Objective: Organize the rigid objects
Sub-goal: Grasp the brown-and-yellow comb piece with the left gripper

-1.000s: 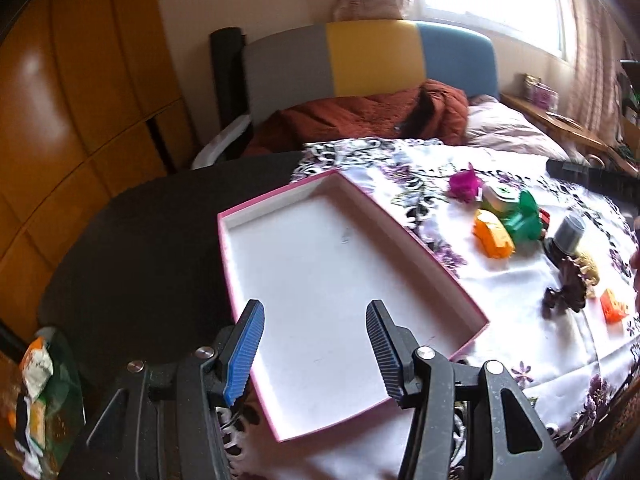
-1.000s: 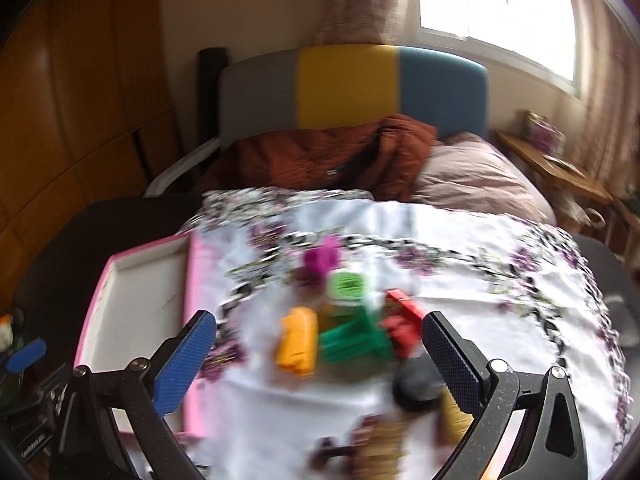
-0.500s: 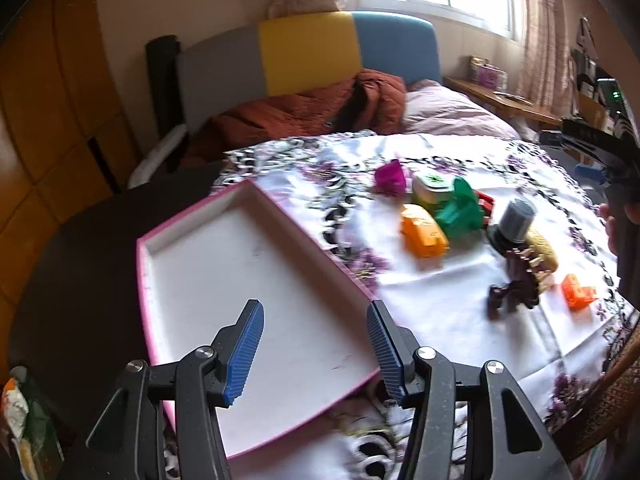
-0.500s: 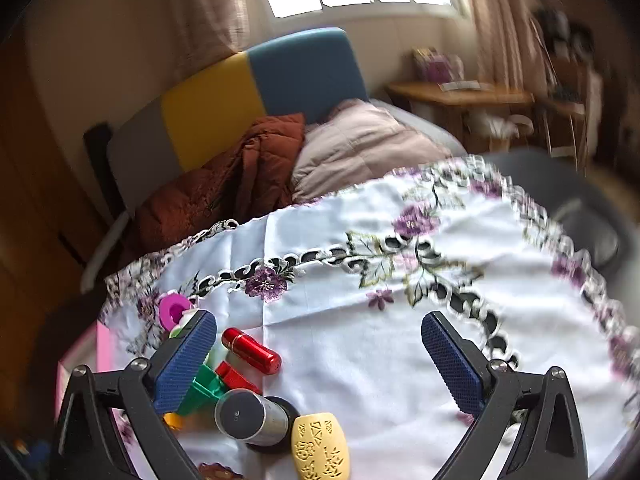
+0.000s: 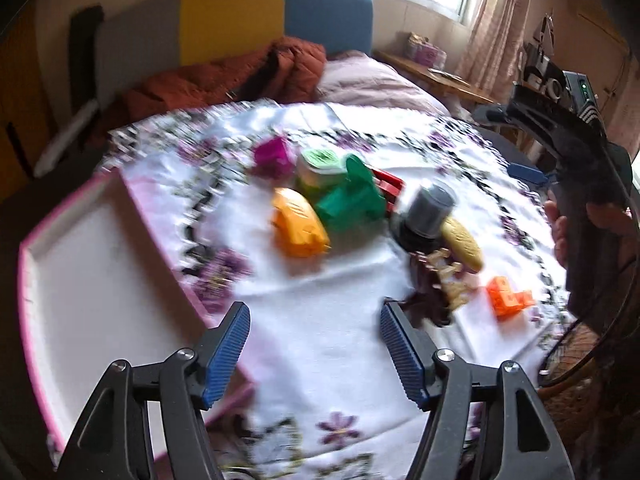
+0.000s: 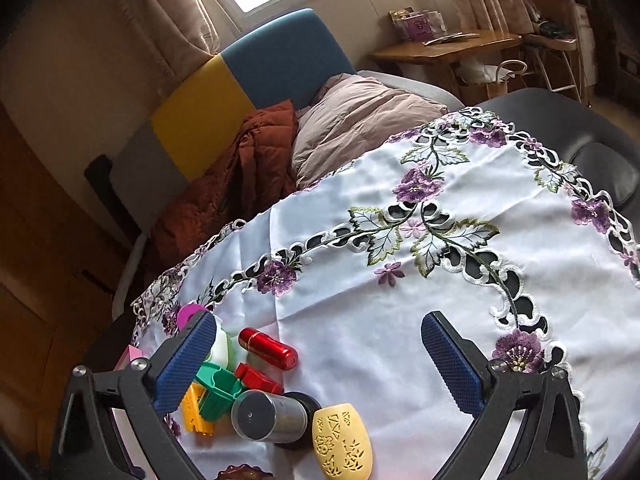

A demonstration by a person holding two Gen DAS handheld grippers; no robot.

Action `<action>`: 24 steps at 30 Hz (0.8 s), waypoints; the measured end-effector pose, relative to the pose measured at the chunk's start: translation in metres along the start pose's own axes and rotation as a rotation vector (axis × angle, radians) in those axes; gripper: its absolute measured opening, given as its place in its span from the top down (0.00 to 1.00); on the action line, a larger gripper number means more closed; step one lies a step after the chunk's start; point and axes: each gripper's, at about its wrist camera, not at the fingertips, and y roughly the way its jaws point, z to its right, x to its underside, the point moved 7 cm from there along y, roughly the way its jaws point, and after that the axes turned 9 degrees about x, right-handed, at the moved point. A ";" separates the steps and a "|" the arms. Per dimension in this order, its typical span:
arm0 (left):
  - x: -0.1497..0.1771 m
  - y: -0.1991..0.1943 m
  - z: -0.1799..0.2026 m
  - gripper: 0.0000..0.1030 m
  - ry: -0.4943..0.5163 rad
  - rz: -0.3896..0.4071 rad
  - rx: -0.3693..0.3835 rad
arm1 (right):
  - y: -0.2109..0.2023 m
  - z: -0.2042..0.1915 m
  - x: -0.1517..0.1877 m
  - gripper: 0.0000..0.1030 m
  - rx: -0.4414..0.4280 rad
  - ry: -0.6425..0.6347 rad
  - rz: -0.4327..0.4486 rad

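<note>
Opening left gripper (image 5: 314,344) jaws, nothing between, over tablecloth (image 5: 332,320); right gripper (image 6: 320,364) jaws wide, empty.

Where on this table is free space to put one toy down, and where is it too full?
Free: inside the pink-edged tray, and the bare cloth right of the red tube. Crowded: the cluster around the orange toy, green toy and grey cylinder.

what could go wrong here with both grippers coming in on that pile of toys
The toys are packed tight: the grey cylinder touches the yellow oval piece, so grabbing one may knock the other. The left gripper, jaws opening and empty, sits near the pink tray edge and could clip it.
</note>
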 end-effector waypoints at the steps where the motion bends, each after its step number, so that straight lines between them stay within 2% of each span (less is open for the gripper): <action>1: 0.000 0.004 0.004 0.33 -0.009 -0.015 0.021 | 0.000 0.000 0.000 0.00 -0.001 -0.002 -0.002; 4: 0.000 0.012 0.026 0.34 0.013 -0.028 0.101 | 0.001 0.000 0.001 0.00 -0.007 0.000 -0.009; 9: -0.006 0.026 0.057 0.33 0.085 -0.049 0.160 | 0.000 0.003 -0.001 0.00 -0.016 0.019 -0.008; 16: -0.013 0.070 0.072 0.34 0.182 -0.093 0.107 | 0.002 0.005 -0.001 0.00 -0.019 0.036 -0.016; 17: -0.012 0.079 0.070 0.39 0.171 -0.116 0.113 | 0.002 0.005 -0.001 0.00 -0.019 0.036 -0.018; 18: -0.009 0.083 0.068 0.51 0.157 -0.132 0.128 | 0.003 0.005 0.000 0.00 -0.018 0.035 -0.020; 19: -0.007 0.086 0.068 0.56 0.140 -0.138 0.164 | 0.003 0.005 0.000 0.00 -0.015 0.033 -0.021; 24: -0.002 0.075 0.065 0.58 0.162 -0.090 0.168 | 0.007 0.003 0.001 0.00 0.011 0.002 -0.032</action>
